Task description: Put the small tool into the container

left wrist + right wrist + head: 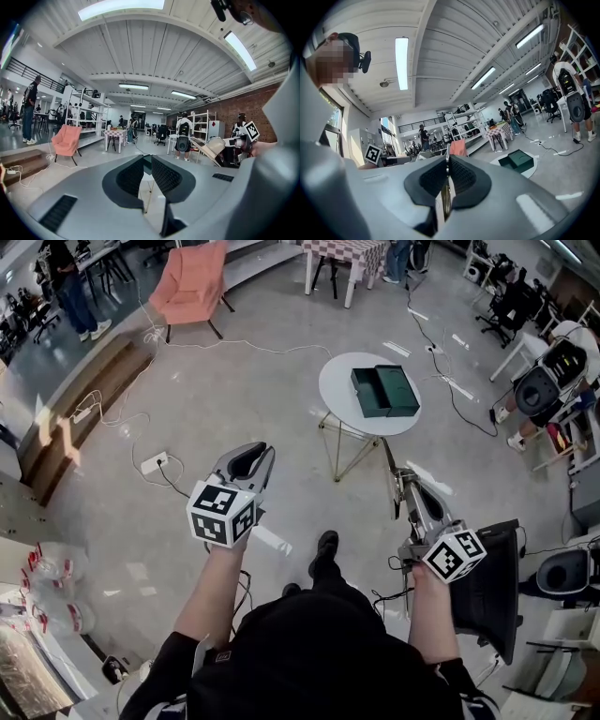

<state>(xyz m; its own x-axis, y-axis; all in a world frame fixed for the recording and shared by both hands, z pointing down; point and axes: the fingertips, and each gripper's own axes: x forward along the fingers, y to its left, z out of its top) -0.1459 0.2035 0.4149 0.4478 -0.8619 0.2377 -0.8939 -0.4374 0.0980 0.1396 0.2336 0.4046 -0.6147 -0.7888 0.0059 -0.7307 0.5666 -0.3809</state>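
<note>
A dark green open box [384, 390], the container, lies on a round white table [330, 381] ahead of me. My right gripper [405, 482] is shut on a thin metal tool [386, 457] that sticks out past its tips toward the table. In the right gripper view the tool [446, 157] stands edge-on between the pads, with the box [516, 160] off to the right. My left gripper [258, 450] is held over the floor to the left of the table. Its jaws are open by a narrow gap with nothing in them. Through that gap the left gripper [147, 161] view shows the box.
A pink armchair [192, 282] stands far left, and cables with a power strip [153, 463] trail across the floor. A black chair [495, 587] is close at my right. A checkered table [349, 253], shelves and several people are further off.
</note>
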